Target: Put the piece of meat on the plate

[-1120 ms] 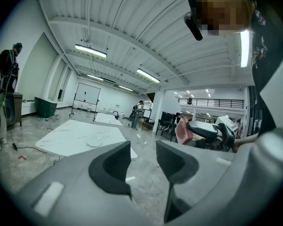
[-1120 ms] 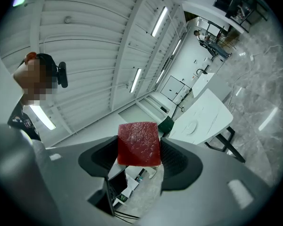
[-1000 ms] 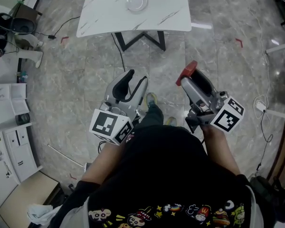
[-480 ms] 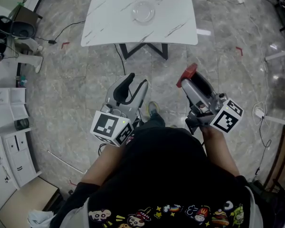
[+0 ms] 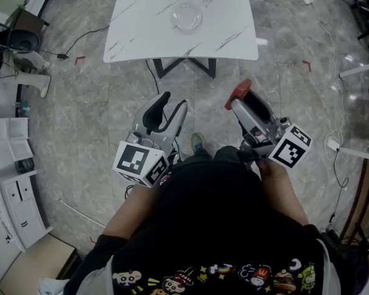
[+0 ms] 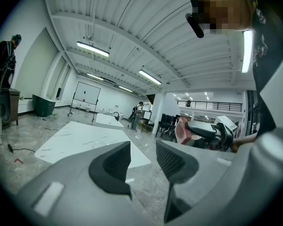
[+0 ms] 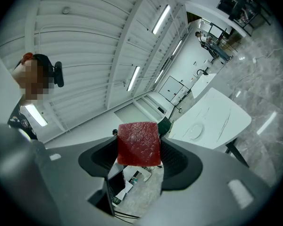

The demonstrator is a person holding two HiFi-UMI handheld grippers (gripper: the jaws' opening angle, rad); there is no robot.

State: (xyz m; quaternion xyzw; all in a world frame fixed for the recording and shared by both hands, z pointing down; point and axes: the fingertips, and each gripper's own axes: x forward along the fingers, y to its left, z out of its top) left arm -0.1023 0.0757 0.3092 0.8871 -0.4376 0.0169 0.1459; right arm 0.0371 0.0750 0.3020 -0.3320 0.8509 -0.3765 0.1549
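Note:
A red square piece of meat (image 7: 138, 143) is clamped between the jaws of my right gripper (image 7: 139, 154); in the head view the meat (image 5: 240, 91) sticks out at that gripper's (image 5: 242, 100) tip, over the floor short of the table. A clear glass plate (image 5: 187, 16) lies in the middle of the white marble-look table (image 5: 141, 17); the same plate (image 7: 196, 131) appears small in the right gripper view. My left gripper (image 5: 170, 105) is held beside the right one, its dark pads (image 6: 112, 166) apart with nothing between them.
Grey stone floor lies all round the table, with black cables (image 5: 83, 35) on it at the left. White cabinets (image 5: 9, 165) stand at the far left. Another person (image 6: 2, 88) stands at the left edge of the left gripper view.
The table and plate sit lower and nearer in the head view than a second ago. Both grippers keep their pose, the meat still held in the right one.

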